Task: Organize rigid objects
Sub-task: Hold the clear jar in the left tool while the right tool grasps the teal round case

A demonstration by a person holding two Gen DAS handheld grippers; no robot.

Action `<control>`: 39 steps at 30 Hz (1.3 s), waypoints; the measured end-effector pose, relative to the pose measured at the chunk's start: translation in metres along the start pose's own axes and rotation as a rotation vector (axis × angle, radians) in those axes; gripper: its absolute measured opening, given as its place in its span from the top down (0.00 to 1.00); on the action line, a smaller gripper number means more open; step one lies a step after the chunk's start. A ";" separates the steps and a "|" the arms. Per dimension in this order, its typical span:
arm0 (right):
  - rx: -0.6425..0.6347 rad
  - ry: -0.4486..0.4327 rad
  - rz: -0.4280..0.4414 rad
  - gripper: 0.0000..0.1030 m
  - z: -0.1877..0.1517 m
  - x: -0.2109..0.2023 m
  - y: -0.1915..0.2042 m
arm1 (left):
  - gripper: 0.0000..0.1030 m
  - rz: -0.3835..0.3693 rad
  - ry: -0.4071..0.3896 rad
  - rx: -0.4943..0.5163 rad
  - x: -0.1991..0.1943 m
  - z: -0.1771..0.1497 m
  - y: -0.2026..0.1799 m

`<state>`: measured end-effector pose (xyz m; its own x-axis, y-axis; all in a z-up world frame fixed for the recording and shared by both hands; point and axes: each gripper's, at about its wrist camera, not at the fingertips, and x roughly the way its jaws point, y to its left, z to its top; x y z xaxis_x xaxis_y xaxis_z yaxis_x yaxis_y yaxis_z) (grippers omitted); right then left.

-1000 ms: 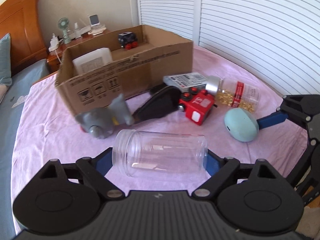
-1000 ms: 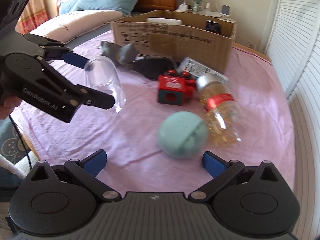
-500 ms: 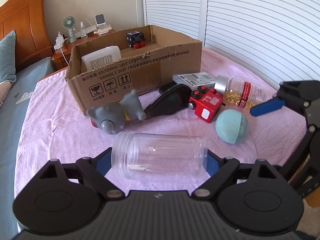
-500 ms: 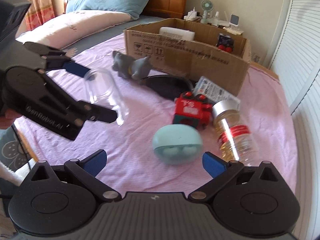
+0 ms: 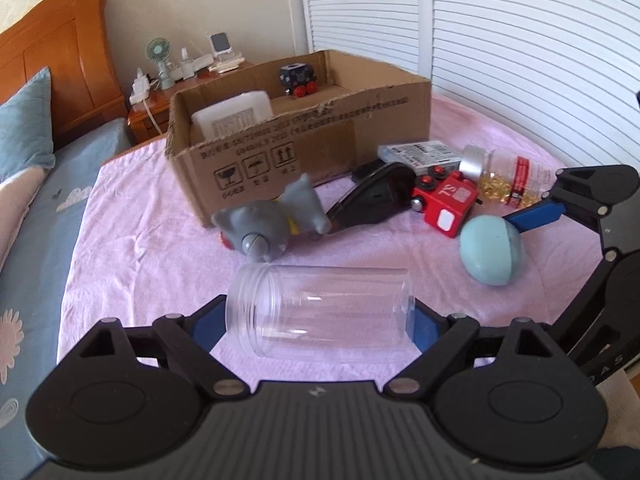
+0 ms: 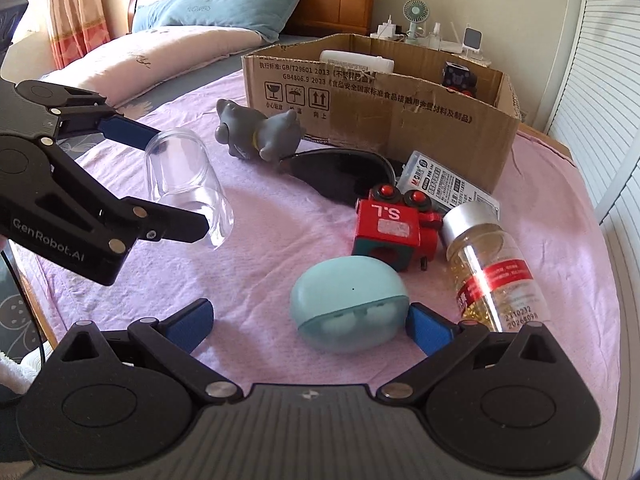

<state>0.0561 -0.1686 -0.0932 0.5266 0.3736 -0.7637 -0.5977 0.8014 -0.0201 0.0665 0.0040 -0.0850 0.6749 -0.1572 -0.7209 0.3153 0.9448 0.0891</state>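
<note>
Grey toy (image 5: 267,224) motion-blurred, white container (image 5: 234,119) half hidden behind cardboard box (image 5: 360,128) wall

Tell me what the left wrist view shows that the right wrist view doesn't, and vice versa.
Left wrist only: the jar spans the left gripper end to end, mouth at one pad, base at the other.

Right wrist only: the earbud case sits between the right gripper's open jaws; the pills' silver cap faces the camera.

Both: box, elephant, red train.

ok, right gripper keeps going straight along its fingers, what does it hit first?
The teal earbud case: it already sits between the open right gripper fingers, nearer the right one. Behind it lies the red toy train.
</note>
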 end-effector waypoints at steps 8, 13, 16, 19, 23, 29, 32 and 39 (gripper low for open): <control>-0.016 0.014 0.013 0.00 0.004 0.002 0.000 | 0.12 -0.003 0.019 -0.076 0.006 -0.005 0.002; -0.084 0.075 0.075 0.00 0.003 -0.004 0.019 | 0.12 0.004 0.024 -0.067 0.004 -0.005 0.002; -0.098 0.070 0.075 0.00 0.002 -0.005 0.022 | 0.12 0.009 0.024 -0.075 0.004 -0.004 0.003; -0.028 0.053 0.035 0.00 0.005 -0.001 0.010 | 0.12 0.010 0.019 -0.081 0.004 -0.004 0.003; -0.012 0.030 0.002 0.08 0.007 -0.001 0.006 | 0.13 0.009 0.015 -0.081 0.004 -0.003 0.004; -0.010 0.008 -0.004 0.20 0.009 -0.002 0.015 | 0.13 0.009 0.008 -0.080 0.003 -0.002 0.004; -0.006 0.007 -0.006 0.22 0.010 -0.002 0.015 | 0.13 0.005 0.001 -0.072 0.003 -0.002 0.004; -0.002 0.009 -0.018 0.36 0.013 -0.003 0.013 | 0.13 -0.004 -0.005 -0.068 0.004 0.001 0.005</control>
<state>0.0547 -0.1538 -0.0830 0.5320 0.3546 -0.7689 -0.5892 0.8072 -0.0354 0.0718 0.0079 -0.0871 0.6770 -0.1625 -0.7178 0.2723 0.9614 0.0392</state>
